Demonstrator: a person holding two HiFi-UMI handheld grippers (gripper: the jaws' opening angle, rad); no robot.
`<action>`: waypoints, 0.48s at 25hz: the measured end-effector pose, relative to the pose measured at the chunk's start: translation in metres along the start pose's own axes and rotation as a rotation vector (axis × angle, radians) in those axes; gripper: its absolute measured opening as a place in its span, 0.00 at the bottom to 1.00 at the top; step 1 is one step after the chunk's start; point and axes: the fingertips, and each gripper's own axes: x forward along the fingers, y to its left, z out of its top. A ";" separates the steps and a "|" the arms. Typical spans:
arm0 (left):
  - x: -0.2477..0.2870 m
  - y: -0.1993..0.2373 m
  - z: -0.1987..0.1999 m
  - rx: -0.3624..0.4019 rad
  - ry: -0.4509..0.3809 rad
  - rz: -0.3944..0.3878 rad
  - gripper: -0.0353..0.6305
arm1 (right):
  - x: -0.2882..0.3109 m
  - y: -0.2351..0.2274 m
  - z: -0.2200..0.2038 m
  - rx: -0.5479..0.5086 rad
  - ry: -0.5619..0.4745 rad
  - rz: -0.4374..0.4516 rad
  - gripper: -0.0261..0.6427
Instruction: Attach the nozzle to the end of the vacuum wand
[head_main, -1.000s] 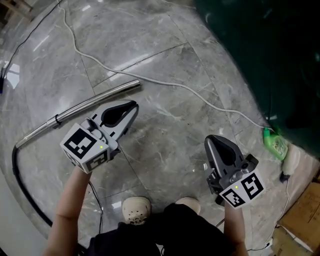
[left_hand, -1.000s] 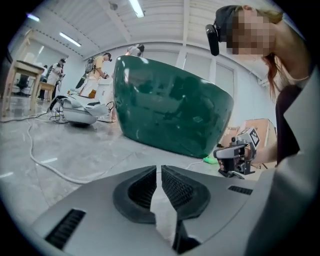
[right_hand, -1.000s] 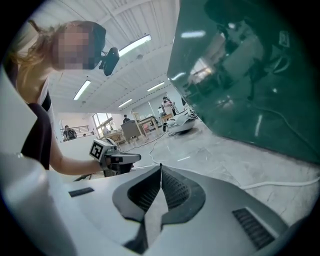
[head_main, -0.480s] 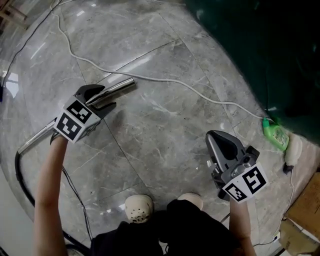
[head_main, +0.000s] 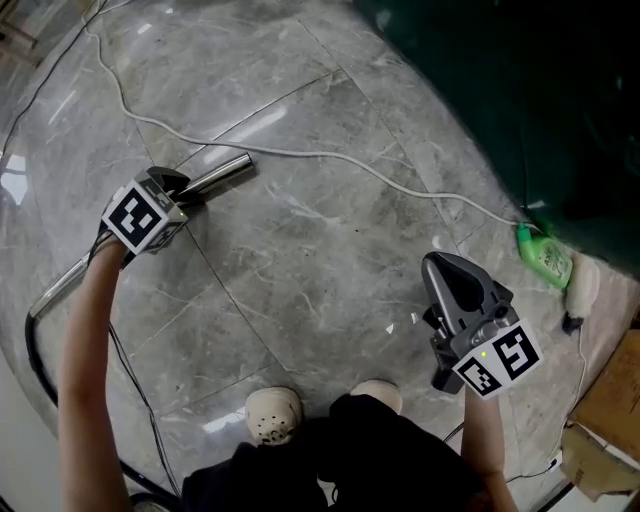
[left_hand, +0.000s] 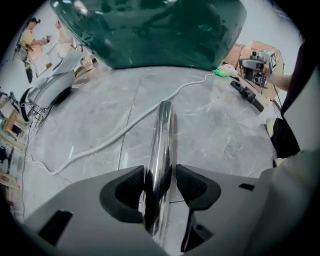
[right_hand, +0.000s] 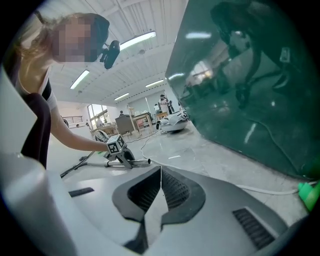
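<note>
Wand: chrome vacuum wand lies flat on the grey marble floor, upper left of the head view, with its open end aimed up and right. Its other end meets a black hose at the left edge.
Left tool: the left tool is down over the wand near that open end, pointing steeply at the floor. Its jaws have just been closing, with the tube running between them.
Left pads: one pad sits against the tube and a thin sliver of floor shows beside the other, so it's not clamped yet.
Right tool: the right tool hangs at lower right, well apart from the wand, jaws pressed together on nothing.
Cable: a white cable snakes past the wand's tip toward a green bottle at the right edge.
Feet: pale shoes, bottom centre.
</note>
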 end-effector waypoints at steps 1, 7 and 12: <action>0.001 -0.002 0.001 -0.003 -0.002 -0.019 0.36 | -0.002 -0.003 -0.001 -0.002 0.004 -0.007 0.06; -0.001 -0.016 0.012 0.087 0.000 -0.035 0.30 | -0.005 -0.012 -0.007 0.025 0.010 -0.038 0.06; -0.002 -0.010 0.008 0.133 0.033 0.046 0.29 | -0.010 -0.010 -0.010 -0.004 0.031 -0.013 0.06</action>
